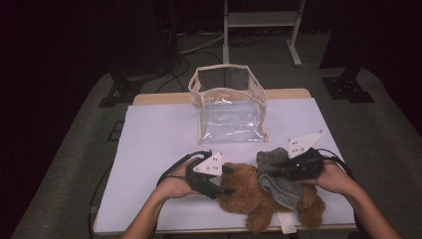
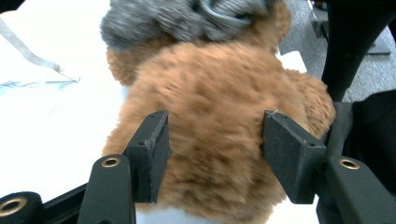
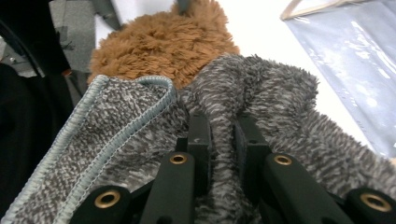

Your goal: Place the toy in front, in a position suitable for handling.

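Grey cloth in right claw

We found the high view dim: only the white table cover was lit, from above, and the room behind fell to black. Glare streaked the clear bag. The left gripper view was soft, the brown plush bear blurred and the cover overexposed. The grey cloth looked sharper in the right gripper view.
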